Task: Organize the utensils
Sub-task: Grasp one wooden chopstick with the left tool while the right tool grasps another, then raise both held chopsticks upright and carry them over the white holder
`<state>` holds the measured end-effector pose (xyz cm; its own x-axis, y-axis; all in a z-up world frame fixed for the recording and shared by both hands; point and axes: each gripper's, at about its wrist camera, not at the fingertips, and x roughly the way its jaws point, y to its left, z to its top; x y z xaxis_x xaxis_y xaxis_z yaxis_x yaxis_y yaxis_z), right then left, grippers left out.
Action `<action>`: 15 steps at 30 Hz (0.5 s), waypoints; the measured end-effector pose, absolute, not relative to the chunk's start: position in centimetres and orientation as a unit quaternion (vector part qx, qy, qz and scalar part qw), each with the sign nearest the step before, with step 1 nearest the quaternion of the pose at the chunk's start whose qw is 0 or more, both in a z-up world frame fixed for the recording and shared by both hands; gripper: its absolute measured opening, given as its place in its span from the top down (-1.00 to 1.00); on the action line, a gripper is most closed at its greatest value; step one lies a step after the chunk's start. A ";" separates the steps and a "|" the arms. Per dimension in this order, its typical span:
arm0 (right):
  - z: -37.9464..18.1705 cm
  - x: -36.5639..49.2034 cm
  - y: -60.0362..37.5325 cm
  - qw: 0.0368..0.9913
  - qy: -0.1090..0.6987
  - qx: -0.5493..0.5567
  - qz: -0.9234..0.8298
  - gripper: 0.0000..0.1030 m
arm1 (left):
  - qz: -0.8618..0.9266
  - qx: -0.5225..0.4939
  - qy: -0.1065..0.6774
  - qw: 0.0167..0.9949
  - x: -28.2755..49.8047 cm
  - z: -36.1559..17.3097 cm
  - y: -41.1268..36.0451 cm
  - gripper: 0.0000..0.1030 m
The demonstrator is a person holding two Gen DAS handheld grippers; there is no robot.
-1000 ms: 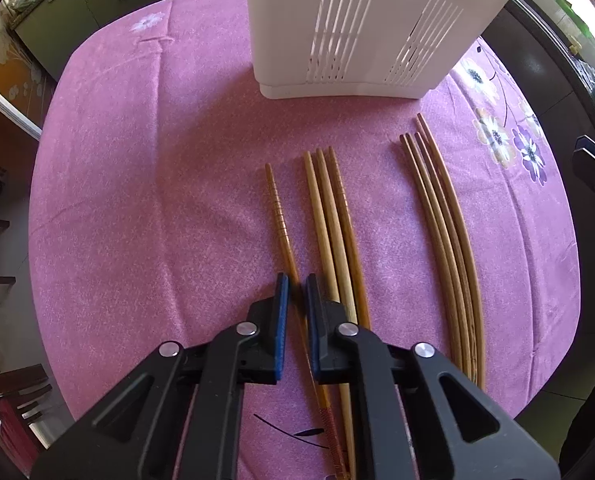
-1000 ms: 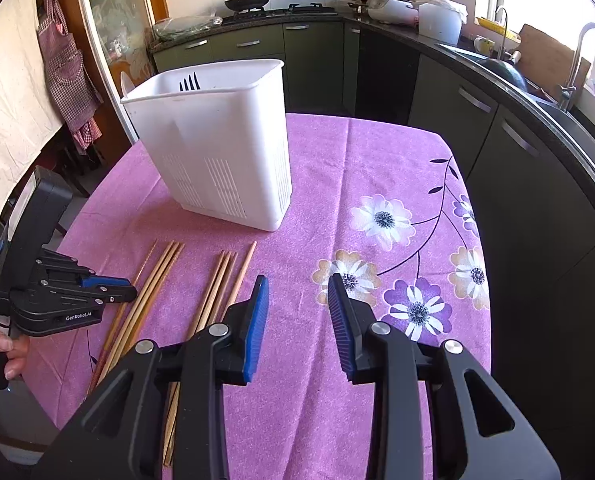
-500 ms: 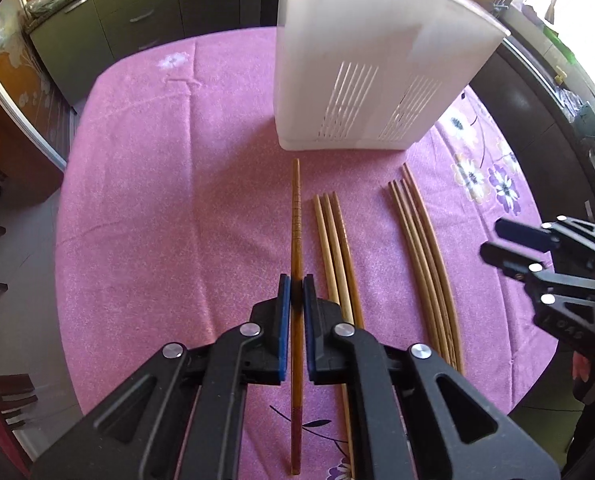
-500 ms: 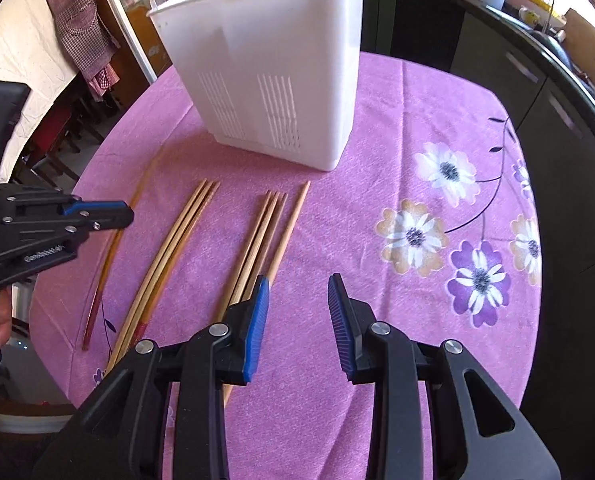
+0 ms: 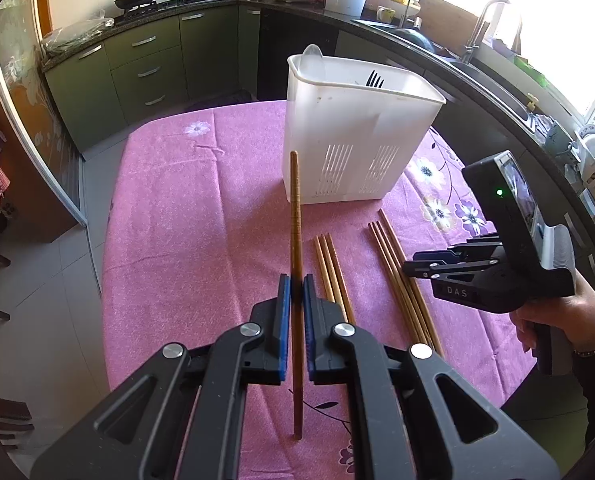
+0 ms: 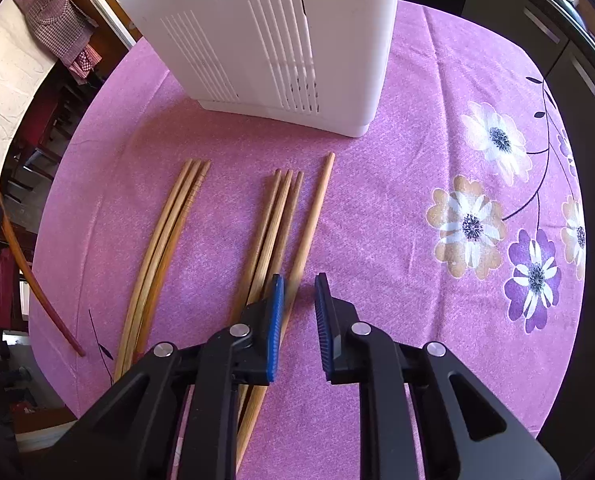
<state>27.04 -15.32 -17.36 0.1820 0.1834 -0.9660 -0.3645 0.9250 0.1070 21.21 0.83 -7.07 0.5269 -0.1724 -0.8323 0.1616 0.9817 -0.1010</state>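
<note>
1. the left gripper (image 5: pixel 293 282) was pressed tight on a single dark brown chopstick (image 5: pixel 295 240), held clear of the pink floral tablecloth (image 5: pixel 201 216) with its tip pointing towards the white utensil holder (image 5: pixel 357 136).
2. the utensil holder stood upright near the far side of the table, slotted vents low on its wall and black fork tines (image 5: pixel 374 79) showing above its rim.
3. a group of three pale chopsticks (image 5: pixel 331 268) lay flat on the cloth just right of the held one; a second group of four (image 5: pixel 397 272) lay further right, both pointing towards the holder.
4. the right gripper (image 6: pixel 299 286) hung low over the right-hand group (image 6: pixel 275 224), pointing steeply down; its jaws had just been closing, and a narrow gap remained between the blue pads.
5. the outermost chopstick (image 6: pixel 311 220) of that group ran under the gap beside the left pad; whether either pad touched it could not be told.
6. in the left wrist view a person's hand (image 5: pixel 557 316) gripped the right tool's handle above the table's right edge.
7. green kitchen cabinets (image 5: pixel 145 64) lined the background.
</note>
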 end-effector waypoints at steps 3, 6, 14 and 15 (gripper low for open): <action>-17.5 26.9 -14.3 0.771 0.607 -0.090 0.168 0.68 | -0.097 -0.001 0.471 0.877 20.8 -7.0 0.7 0.87; -17.6 26.3 -13.6 0.780 0.594 -0.106 0.164 0.81 | -0.101 -0.003 0.471 0.876 20.6 -7.2 0.7 0.87; -13.5 23.8 -15.6 0.818 0.537 -0.073 0.192 0.87 | -0.102 -0.002 0.469 0.878 20.2 -6.9 1.3 0.87; -12.5 23.2 -16.0 0.826 0.524 -0.070 0.196 0.87 | -0.102 -0.002 0.467 0.878 20.1 -6.7 1.4 0.87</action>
<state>23.18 -15.95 -12.46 0.3742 0.2501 -0.8930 -0.3977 0.9132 0.0891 20.09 1.38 -6.73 0.5427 -0.1807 -0.8203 0.1770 0.9793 -0.0986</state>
